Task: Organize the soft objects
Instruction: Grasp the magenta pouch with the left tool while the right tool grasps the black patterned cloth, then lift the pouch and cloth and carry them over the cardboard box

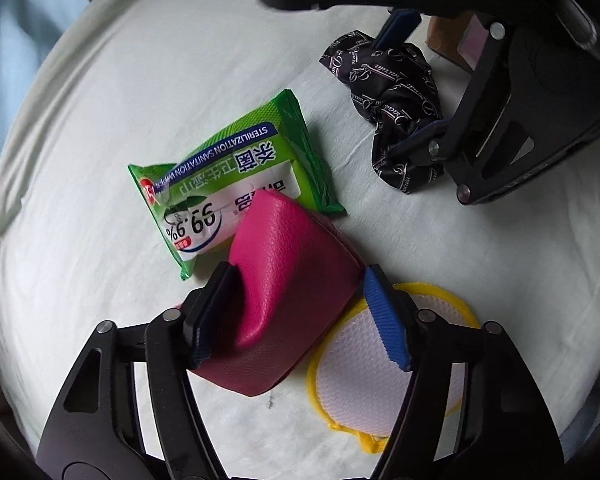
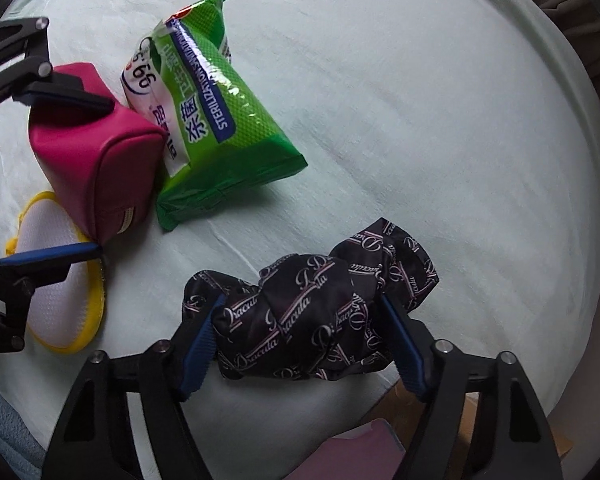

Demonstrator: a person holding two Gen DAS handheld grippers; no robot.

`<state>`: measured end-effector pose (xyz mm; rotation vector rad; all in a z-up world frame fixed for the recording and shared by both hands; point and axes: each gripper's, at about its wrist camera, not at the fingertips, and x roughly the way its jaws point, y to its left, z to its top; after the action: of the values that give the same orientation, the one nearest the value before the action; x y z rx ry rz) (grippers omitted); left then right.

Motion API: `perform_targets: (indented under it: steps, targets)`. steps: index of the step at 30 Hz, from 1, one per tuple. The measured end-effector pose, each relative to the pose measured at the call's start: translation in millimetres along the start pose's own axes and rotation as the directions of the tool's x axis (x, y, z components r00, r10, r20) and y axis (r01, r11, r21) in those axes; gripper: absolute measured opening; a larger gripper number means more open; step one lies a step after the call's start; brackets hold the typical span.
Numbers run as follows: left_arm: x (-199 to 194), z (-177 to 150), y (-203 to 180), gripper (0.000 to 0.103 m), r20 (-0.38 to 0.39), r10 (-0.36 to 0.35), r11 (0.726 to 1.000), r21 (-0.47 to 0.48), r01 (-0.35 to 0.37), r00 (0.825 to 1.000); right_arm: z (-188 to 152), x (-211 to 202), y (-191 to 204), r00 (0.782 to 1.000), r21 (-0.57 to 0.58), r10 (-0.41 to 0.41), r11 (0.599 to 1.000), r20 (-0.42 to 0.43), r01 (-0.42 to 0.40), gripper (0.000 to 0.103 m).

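White sheeting [image 1: 140,80] covers the table; left hand-held gripper [image 1: 300,312] clamps the pink pouch [image 1: 284,280], right hand-held gripper [image 2: 300,344] the black printed cloth [image 2: 311,312], probably for sorting.

White-sheeted bed [image 2: 419,120] with four soft things.
On it lie a green wipes pack [image 2: 228,120], a pink pouch [image 2: 96,160] leaning on the pack, a yellow-rimmed mesh pad [image 2: 56,300], and crumpled black printed cloth [image 2: 311,312].

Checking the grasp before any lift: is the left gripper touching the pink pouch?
Touching. In the left wrist view both pads of the left gripper press the pink pouch's sides; the right wrist view agrees.
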<state>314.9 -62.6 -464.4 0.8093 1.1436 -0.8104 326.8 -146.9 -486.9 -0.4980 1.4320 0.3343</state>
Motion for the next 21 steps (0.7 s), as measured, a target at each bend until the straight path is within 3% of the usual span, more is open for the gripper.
perform_targets:
  steps: [3,6,7,9,12,21]
  targets:
    - [-2,0,8,0.053,-0.005,-0.029,0.999,-0.039,0.029,1.000,-2,-4,-1,1.000,0.020,-0.004,1.000,0.019,0.003,0.051]
    - [-7,-2,16,0.049,-0.004,-0.040,0.996,-0.075,0.040,0.999,-15,-11,-9,0.999,0.051,0.003,0.999,0.038,-0.005,0.044]
    - [-10,-2,19,0.048,-0.002,-0.044,0.995,-0.093,0.044,0.999,-16,-13,-10,0.999,0.058,0.005,0.998,0.044,-0.007,0.043]
    - [-16,-11,23,0.030,-0.005,-0.036,0.992,-0.120,0.035,0.999,-19,-21,-11,0.998,0.073,0.011,0.997,0.060,-0.015,0.042]
    - [-26,-16,34,0.022,-0.006,-0.035,0.986,-0.166,0.034,0.999,-20,-36,-7,0.997,0.092,0.014,0.996,0.081,-0.022,0.041]
    - [-42,-35,51,0.014,0.016,-0.036,0.965,-0.258,0.039,0.999,-27,-71,-17,0.990,0.152,0.033,0.987,0.140,-0.055,0.041]
